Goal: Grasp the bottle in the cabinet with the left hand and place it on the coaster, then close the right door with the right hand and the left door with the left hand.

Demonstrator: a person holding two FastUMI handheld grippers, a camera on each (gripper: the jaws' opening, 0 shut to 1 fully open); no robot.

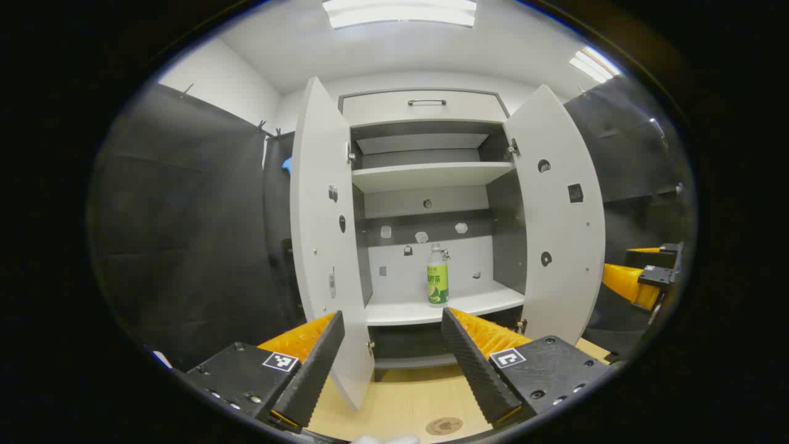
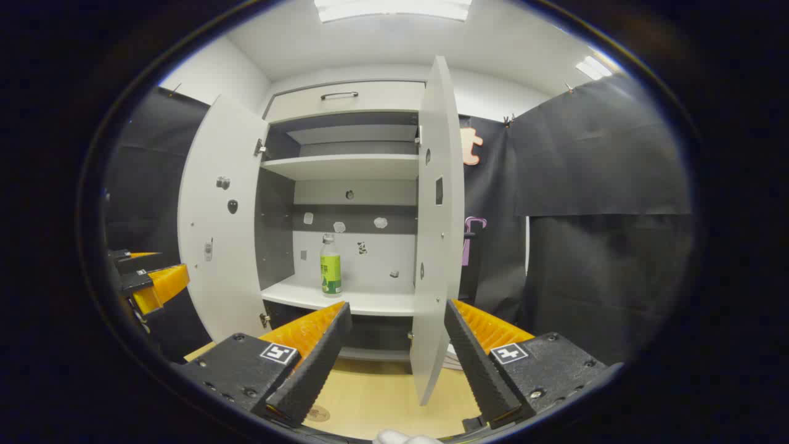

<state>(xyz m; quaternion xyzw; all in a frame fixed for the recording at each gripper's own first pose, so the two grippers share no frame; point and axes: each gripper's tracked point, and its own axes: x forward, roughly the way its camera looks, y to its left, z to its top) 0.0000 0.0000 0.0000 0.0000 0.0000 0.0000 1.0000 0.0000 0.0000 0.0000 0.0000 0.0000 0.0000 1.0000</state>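
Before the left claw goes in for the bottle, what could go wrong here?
1. The bottle is tall, narrow and stands alone on the lower shelf; an off-centre touch by the open left claw could tip it.
2. Both doors stand open: the left door and the right door flank the way in, so a wide approach may bump one.
3. The coaster lies low on the table, near the view's bottom edge, so placement may miss it.

L gripper (image 1: 391,324) hovering w/ jaws spread wide; R gripper (image 2: 394,314) likewise, also showing at 3 o'clock in left gripper view.
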